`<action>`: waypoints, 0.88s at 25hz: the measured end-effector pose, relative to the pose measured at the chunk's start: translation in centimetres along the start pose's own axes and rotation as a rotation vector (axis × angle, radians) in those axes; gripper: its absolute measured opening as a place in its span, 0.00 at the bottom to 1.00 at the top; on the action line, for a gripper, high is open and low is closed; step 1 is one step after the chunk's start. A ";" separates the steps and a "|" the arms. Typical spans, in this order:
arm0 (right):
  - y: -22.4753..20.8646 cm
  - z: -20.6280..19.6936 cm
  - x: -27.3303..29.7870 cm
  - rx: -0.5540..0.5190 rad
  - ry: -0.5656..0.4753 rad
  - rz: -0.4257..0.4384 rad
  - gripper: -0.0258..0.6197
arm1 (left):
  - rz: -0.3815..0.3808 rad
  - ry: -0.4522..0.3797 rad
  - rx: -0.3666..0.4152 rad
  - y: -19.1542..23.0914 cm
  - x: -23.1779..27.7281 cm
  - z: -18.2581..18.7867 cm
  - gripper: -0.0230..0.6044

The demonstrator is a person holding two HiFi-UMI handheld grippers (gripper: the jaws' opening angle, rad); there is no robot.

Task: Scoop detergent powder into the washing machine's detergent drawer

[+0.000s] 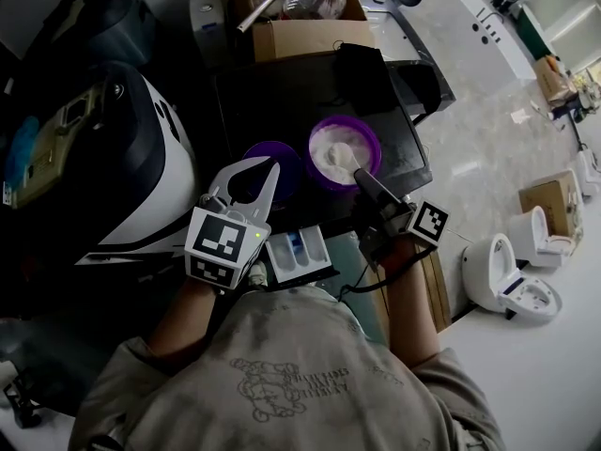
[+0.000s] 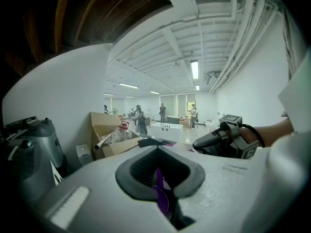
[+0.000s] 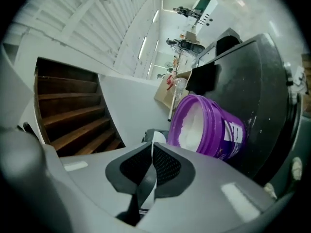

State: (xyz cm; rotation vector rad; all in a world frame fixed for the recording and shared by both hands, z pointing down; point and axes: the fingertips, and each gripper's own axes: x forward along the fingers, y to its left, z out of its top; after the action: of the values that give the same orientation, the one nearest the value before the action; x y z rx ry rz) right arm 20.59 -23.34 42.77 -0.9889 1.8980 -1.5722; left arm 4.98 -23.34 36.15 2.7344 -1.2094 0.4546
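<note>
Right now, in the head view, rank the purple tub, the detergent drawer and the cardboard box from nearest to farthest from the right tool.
1. Purple tub: at the right tool's tip, just ahead-left; the held scoop reaches into its powder.
2. Detergent drawer: back-left, near the person's body.
3. Cardboard box: farthest, at the view's top.

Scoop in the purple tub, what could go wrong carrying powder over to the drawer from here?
1. The right gripper pinches the scoop only by its thin handle; once loaded, it could twist and spill.
2. The detergent drawer has small compartments, so powder from the tub may miss.
3. The lid in the left gripper sits beside that path and could clip the scoop.
</note>
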 end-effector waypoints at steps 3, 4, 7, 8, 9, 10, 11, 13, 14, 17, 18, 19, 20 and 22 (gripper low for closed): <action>0.6 -0.2 -0.4 0.063 -0.006 0.049 0.09 | -0.005 0.001 -0.001 -0.2 -0.2 0.0 0.04; 0.8 -0.4 -0.6 0.087 -0.004 0.072 0.09 | -0.008 0.000 -0.004 -0.4 -0.2 0.0 0.04; 1.6 -1.0 -1.1 0.166 0.003 0.142 0.09 | -0.016 -0.002 -0.004 -0.7 -0.3 0.2 0.04; 1.9 -1.2 -1.3 0.187 0.004 0.161 0.09 | -0.016 -0.002 -0.002 -0.8 -0.3 0.2 0.04; 2.2 -1.4 -1.4 0.205 0.006 0.178 0.09 | -0.017 -0.002 0.000 -0.8 -0.4 0.2 0.04; 2.4 -1.6 -1.6 0.219 0.007 0.191 0.09 | -0.019 -0.001 0.001 -0.9 -0.4 0.2 0.04; 2.6 -1.9 -1.7 0.230 0.008 0.203 0.09 | -0.020 0.000 0.003 -1.0 -0.4 0.2 0.04; 3.1 -2.3 -2.1 0.244 0.013 0.225 0.09 | -0.024 0.003 0.004 -1.2 -0.5 0.1 0.04; 3.3 -2.5 -2.2 0.245 0.016 0.235 0.09 | -0.026 0.004 0.004 -1.4 -0.6 0.1 0.04; 3.5 -2.8 -2.5 0.237 0.020 0.242 0.09 | -0.035 0.008 0.004 -1.7 -0.7 -0.1 0.04; 3.5 -2.9 -2.6 0.234 0.020 0.241 0.09 | -0.038 0.009 0.004 -1.9 -0.7 -0.2 0.04; 3.5 -3.0 -2.7 0.231 0.020 0.239 0.09 | -0.041 0.010 0.005 -2.0 -0.8 -0.2 0.04; 3.5 -3.1 -2.9 0.227 0.021 0.237 0.09 | -0.044 0.010 0.005 -2.2 -0.8 -0.3 0.04; 3.5 -3.4 -3.1 0.223 0.022 0.235 0.09 | -0.049 0.012 0.008 -2.4 -0.9 -0.4 0.04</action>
State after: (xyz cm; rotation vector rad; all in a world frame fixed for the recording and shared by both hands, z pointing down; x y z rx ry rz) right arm 19.22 -18.55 39.90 -0.6315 1.7357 -1.6156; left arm 6.10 -20.99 36.30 2.7564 -1.1378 0.4709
